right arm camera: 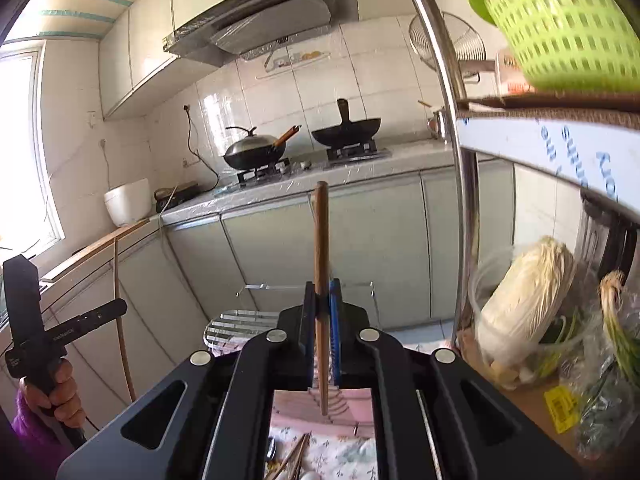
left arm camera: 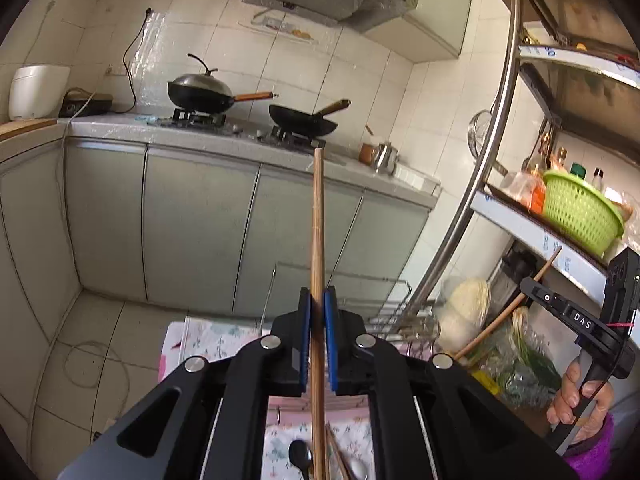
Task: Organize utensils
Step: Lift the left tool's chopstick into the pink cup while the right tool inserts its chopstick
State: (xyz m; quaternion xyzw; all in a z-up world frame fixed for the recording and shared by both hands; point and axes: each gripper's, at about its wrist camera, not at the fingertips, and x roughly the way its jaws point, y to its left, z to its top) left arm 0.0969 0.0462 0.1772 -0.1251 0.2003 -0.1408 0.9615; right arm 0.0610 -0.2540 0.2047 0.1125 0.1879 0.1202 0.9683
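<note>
Both grippers are raised above the table, each clamped on one chopstick.

Left gripper (left arm camera: 318,336): blue pads pressed together on the left chopstick (left arm camera: 318,220). The stick runs straight forward along the fingers, tip toward the stove counter (left arm camera: 240,136), tail trailing back under the gripper.

Right gripper (right arm camera: 322,336): closed on the right chopstick (right arm camera: 321,240), same lie, long axis forward and slightly up in its view, short tail below the pads.

Rack (right arm camera: 240,322): chrome wire, at the far edge of the floral cloth (right arm camera: 344,452), directly ahead of and below the right gripper. In the left view it sits ahead and to the right. Judgement: right hand is nearer to it.

Remaining utensils: spoon (left arm camera: 301,456) and more chopsticks (right arm camera: 294,460) lie on the cloth beneath both grippers; count unclear, mostly hidden by the gripper bodies.

Next move probably turns on tipping each stick from forward-pointing to tip-down over the holder. Sticks are long and thin, so they may pivot in the pads.
</note>
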